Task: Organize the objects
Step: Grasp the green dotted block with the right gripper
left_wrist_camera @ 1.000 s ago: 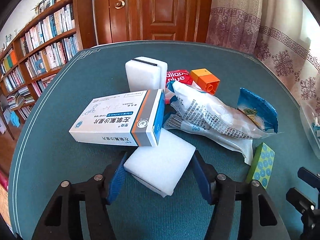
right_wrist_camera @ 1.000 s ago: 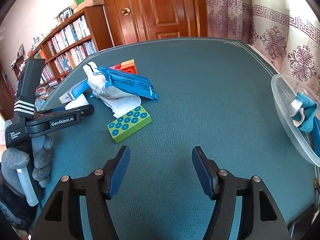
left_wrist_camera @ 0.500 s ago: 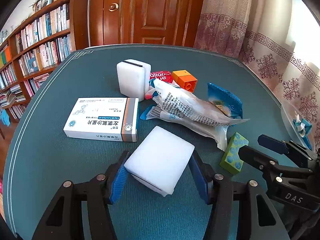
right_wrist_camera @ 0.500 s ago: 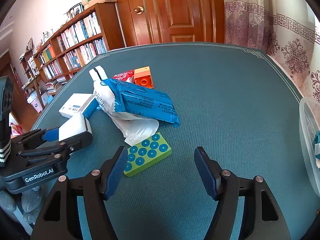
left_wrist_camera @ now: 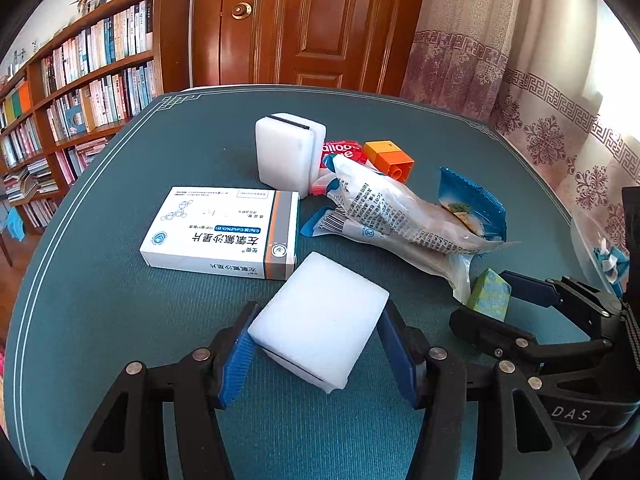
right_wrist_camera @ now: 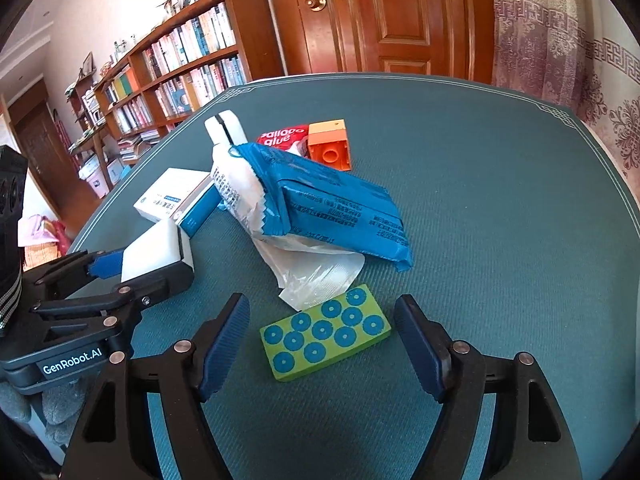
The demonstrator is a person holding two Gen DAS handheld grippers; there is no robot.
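- Bookshelves [left_wrist_camera: 80, 80] line the far left of the room, beyond the rim of the green table [left_wrist_camera: 120, 320].
- Medicine box [left_wrist_camera: 224, 232] lies flat on the left side of the pile, with an upright white sponge [left_wrist_camera: 288, 152] just behind it.
- Left gripper [left_wrist_camera: 316, 344] is clamped on a second white sponge block [left_wrist_camera: 320, 320], both blue pads pressed against its sides; whether the block is lifted clear of the cloth or resting on it is hard to tell from this angle.
- Snack packets [left_wrist_camera: 400, 216] sprawl across the middle, with a red glue pack [left_wrist_camera: 340, 150] and an orange brick [left_wrist_camera: 388, 158] behind them.
- Right gripper [right_wrist_camera: 324, 344] has just been widening its jaws and now straddles the green studded brick [right_wrist_camera: 326, 334], which lies flat on the table between the pads without touching either.
- The step in hand appears to be a pickup of the green brick while the left hand keeps its sponge.
- Next, the right gripper likely needs to settle lower, square itself to the brick's slanted long sides, then close on them.
- Clear tub [left_wrist_camera: 596, 248] at the far right edge, already holding something blue, looks like the probable destination.
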